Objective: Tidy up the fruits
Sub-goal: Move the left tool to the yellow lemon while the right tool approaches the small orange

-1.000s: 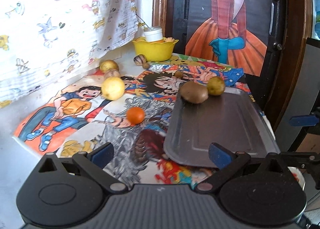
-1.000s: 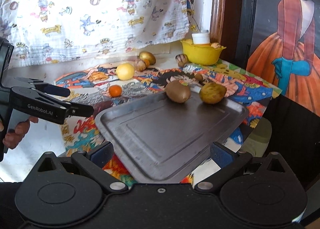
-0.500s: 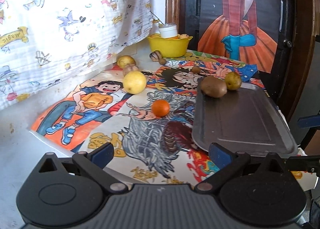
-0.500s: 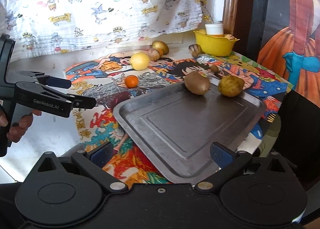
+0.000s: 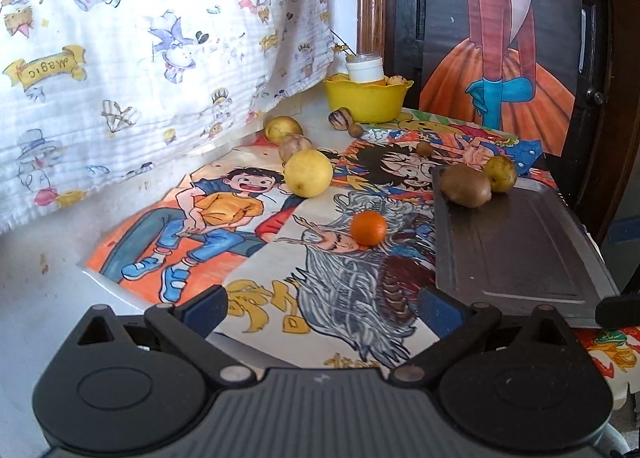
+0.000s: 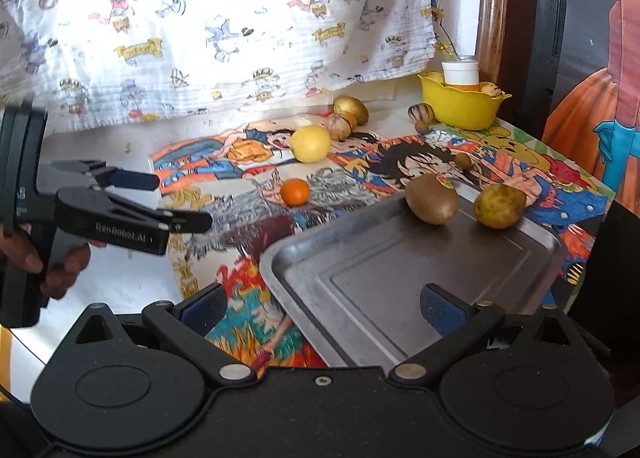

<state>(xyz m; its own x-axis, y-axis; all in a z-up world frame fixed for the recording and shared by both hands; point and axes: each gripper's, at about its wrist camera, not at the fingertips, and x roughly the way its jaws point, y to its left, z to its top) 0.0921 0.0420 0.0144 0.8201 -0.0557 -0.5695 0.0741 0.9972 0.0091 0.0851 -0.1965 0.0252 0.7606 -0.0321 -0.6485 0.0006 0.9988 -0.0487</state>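
Your left gripper (image 5: pixel 322 308) and right gripper (image 6: pixel 322 304) both hang spread wide, empty. The kiwi (image 6: pixel 431 198) and a yellow-green fruit (image 6: pixel 499 205) sit on the tray (image 6: pixel 400 298); the orange (image 5: pixel 368 228) and lemon (image 5: pixel 308 173) lie on the cartoon mat (image 5: pixel 224 218).

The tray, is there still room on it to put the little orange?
Yes. The metal tray is bare everywhere in front of the kiwi and the yellow-green fruit at its far edge. The back corner near the yellow bowl is crowded. The small orange sits on the mat.

Both wrist views low, facing window; share tray (image 5: pixel 520 242) (image 6: pixel 400 278), right view further right.
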